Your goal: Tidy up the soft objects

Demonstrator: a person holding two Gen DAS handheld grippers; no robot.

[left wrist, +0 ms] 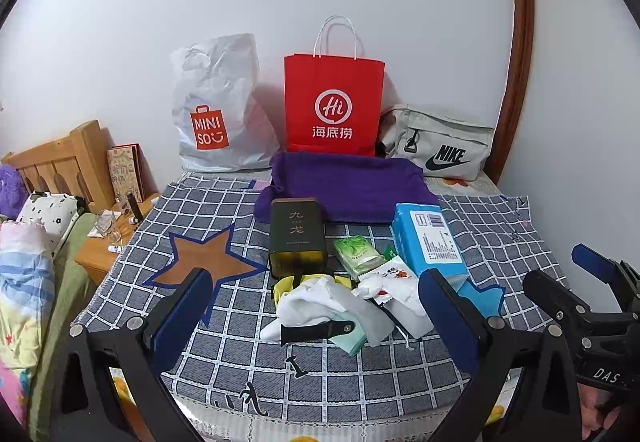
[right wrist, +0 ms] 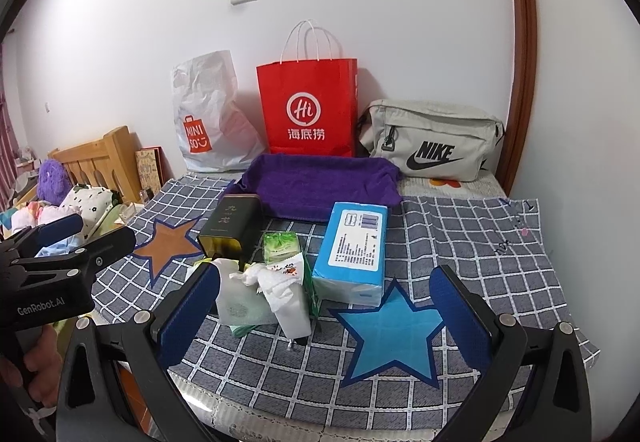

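A pile of soft white items (left wrist: 332,306) lies on the checked cloth (left wrist: 360,374), with a white pouch (right wrist: 294,312) and crumpled tissue (right wrist: 276,282). A blue tissue pack (left wrist: 430,238) (right wrist: 354,246), a green tissue packet (left wrist: 358,250) (right wrist: 280,246) and a dark tin (left wrist: 297,234) (right wrist: 232,228) stand behind them. A purple towel tray (left wrist: 348,186) (right wrist: 320,184) sits further back. My left gripper (left wrist: 316,318) is open, just before the pile. My right gripper (right wrist: 324,318) is open, over the blue star (right wrist: 394,334).
A red paper bag (left wrist: 334,106) (right wrist: 308,110), a white Miniso bag (left wrist: 216,110) (right wrist: 208,118) and a grey Nike bag (left wrist: 440,146) (right wrist: 432,142) lean on the wall. A bed with bedding (left wrist: 28,282) and a wooden nightstand (left wrist: 100,254) lie left.
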